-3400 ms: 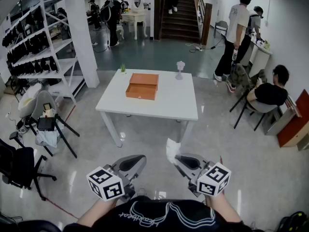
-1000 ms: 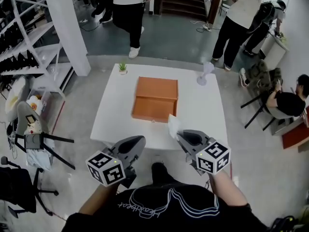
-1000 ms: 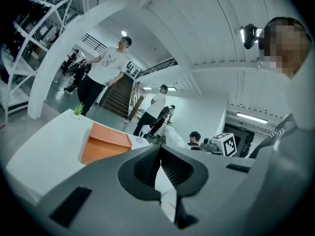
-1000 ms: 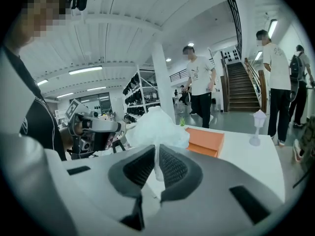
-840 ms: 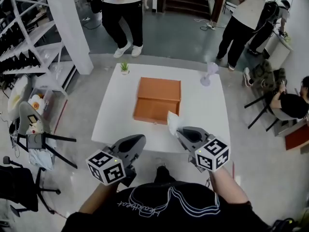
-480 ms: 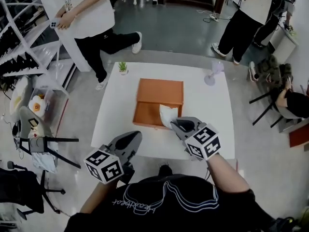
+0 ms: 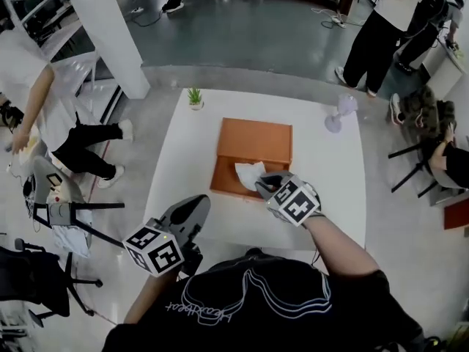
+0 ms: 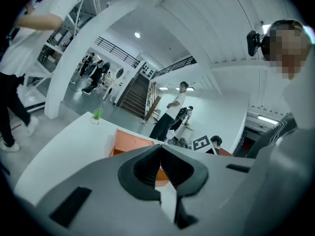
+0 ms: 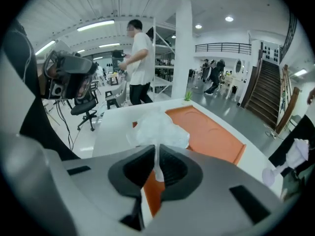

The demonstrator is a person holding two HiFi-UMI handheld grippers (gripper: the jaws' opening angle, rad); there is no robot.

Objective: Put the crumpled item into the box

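An orange box lies on the white table. My right gripper is shut on a crumpled white item and holds it over the box's near part. In the right gripper view the crumpled item bulges out above the jaws, with a thin strip pinched between them, and the orange box lies just beyond. My left gripper hangs shut and empty short of the table's near edge. In the left gripper view its jaws meet, and the box shows beyond them.
A small potted plant stands at the table's far left corner, and a pale stand-like object at its far right. A person bends to the left of the table beside a chair. A white pillar rises behind.
My right gripper has moved forward with the crumpled item, from short of the table to over the box's near part. A person has walked from behind the table to its left.
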